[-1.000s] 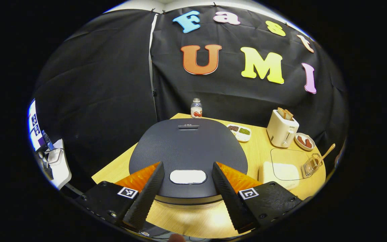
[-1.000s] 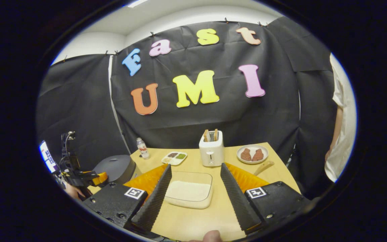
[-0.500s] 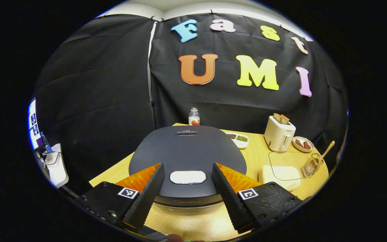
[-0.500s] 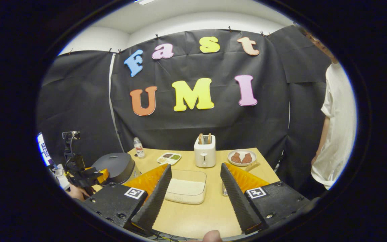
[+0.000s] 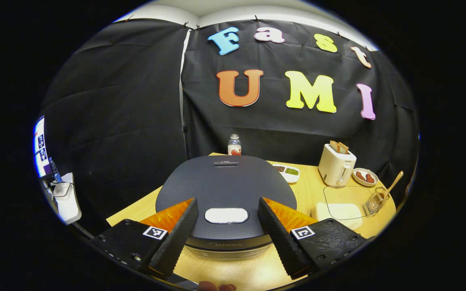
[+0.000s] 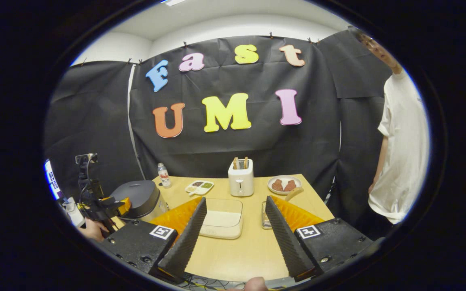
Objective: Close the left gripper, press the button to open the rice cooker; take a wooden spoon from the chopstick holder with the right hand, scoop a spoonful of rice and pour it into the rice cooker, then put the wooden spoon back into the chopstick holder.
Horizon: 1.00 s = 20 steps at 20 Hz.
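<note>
On the wooden table [image 5: 297, 194], at the six o'clock edge of the left gripper view, the rice cooker [image 5: 225, 190] sits closed, its pale oval button [image 5: 226, 215] framed between the fingers of the left gripper [image 5: 227, 230]. Those fingers stand wide apart, gripping nothing, so they must come together before the press. The button looks like a stiff, spring-loaded latch — it should want a firm, square push at its centre, and the cooker seems heavy enough not to slide under it.

Out at three o'clock in that view the wooden spoon [image 5: 394, 182] leans tilted in the wire chopstick holder [image 5: 374, 200], just beside the clear container of rice [image 5: 340, 206]. The spoon should be light, rigid and a little slick; its slanting handle, well above the holder's rim, is the place to pinch it.

The left gripper is held level and low, aimed straight over the lid from the near edge. In the right gripper view the right gripper [image 6: 235, 226] also has its fingers spread and bare, hovering over the near table edge, pointing toward twelve o'clock with the rice container [image 6: 221, 218] between them — the holder [image 6: 266, 216] just inside its right finger.
</note>
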Available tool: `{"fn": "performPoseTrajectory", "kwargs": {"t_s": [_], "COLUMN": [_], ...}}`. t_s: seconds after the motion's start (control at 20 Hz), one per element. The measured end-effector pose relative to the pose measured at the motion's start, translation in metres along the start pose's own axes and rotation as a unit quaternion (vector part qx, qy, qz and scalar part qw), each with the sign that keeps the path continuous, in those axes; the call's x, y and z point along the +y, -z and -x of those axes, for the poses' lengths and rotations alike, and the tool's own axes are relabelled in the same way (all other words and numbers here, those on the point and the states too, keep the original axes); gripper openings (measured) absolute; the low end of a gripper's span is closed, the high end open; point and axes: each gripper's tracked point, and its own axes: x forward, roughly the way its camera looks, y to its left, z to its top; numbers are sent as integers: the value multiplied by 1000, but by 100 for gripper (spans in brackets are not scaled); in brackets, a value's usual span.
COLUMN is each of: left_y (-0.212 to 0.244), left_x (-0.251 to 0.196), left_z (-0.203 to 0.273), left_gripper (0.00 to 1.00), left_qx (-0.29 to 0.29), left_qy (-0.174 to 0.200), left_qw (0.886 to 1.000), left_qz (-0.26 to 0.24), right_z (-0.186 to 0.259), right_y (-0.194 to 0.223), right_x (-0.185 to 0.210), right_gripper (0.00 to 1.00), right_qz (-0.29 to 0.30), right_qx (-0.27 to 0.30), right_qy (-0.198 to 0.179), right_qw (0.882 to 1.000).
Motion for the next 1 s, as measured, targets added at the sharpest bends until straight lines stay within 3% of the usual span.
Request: {"fn": "performPoseTrajectory", "kwargs": {"t_s": [0.2,0.25,0.3,0.6,0.65,0.7,0.95,1.0], "left_y": [-14,-17,-20,-48,-52,-55,-58,-57], "left_x": [-4,-2,-2,2,2,2,-1,-2], "left_z": [5,6,8,32,35,39,40,41], "left_gripper": [95,100,95,95,100,95,97,73], "left_qx": [-20,-25,-28,-57,-62,-66,-60,-55], "left_qy": [11,9,7,3,3,5,11,13], "left_qw": [1000,1000,1000,998,997,997,998,998], "left_qz": [-3,-8,-13,-36,-42,-47,-36,-30], "right_z": [3,4,5,12,14,15,24,26], "right_y": [1,2,3,1,2,2,2,2], "right_x": [-1,-1,0,7,7,8,11,12], "right_gripper": [95,95,95,95,95,95,92,95], "right_qz": [2,1,0,-4,-4,-5,-9,-7], "right_qx": [-2,-3,-4,-9,-10,-10,-13,-14], "right_qy": [1,1,1,-1,-1,-2,-1,-3], "right_qw": [1000,1000,1000,1000,1000,1000,1000,1000]}}
